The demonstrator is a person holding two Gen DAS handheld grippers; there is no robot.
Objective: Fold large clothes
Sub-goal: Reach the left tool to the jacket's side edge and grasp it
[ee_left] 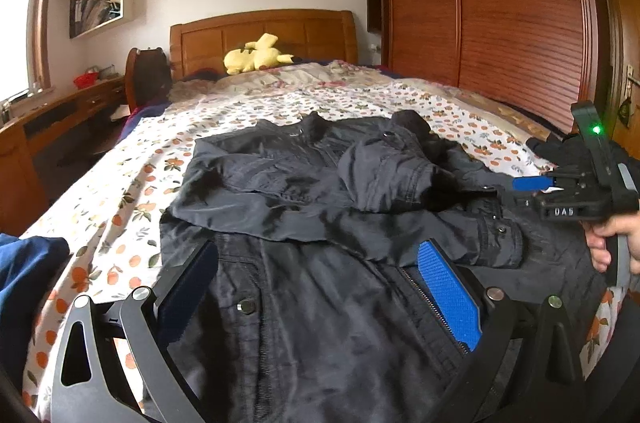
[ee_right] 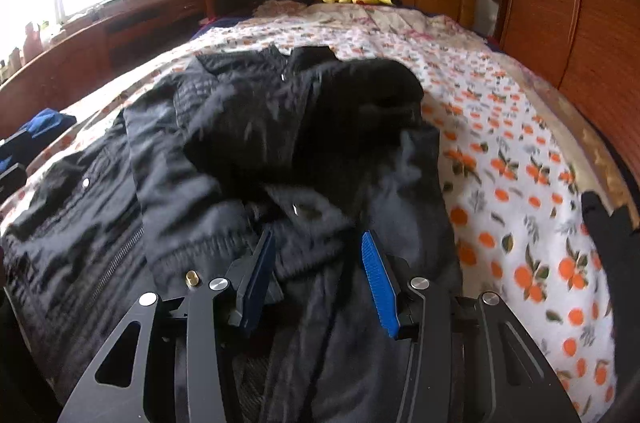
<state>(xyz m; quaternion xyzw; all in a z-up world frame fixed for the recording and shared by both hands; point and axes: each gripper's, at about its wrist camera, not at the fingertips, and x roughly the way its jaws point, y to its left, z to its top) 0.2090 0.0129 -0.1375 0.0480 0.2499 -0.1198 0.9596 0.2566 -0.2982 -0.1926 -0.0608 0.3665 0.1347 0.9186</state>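
A bedroom: a bed with a white, orange-fruit-printed quilt [ee_left: 132, 183] runs back to a reddish wooden headboard [ee_left: 264, 31], where a yellow plush toy [ee_left: 256, 57] lies. Left of the left claw [ee_left: 320, 287] a bunched blue cloth [ee_left: 28, 263] sits at the bed's edge. This claw hovers low with its blue-padded fingers spread wide, holding nothing, and straight ahead and beneath it lies the black zip-front jacket [ee_left: 320, 203], its sleeves thrown across the chest. Further right, the right claw [ee_right: 320, 275] is parted too and empty, fingers poised over the rumpled hem and sleeve. The jacket looks soft, limp and fairly bulky, with a slightly slick shell, snaps and a metal zipper; I'd pinch thick seams, cuff or hem, since loose fabric may slide.
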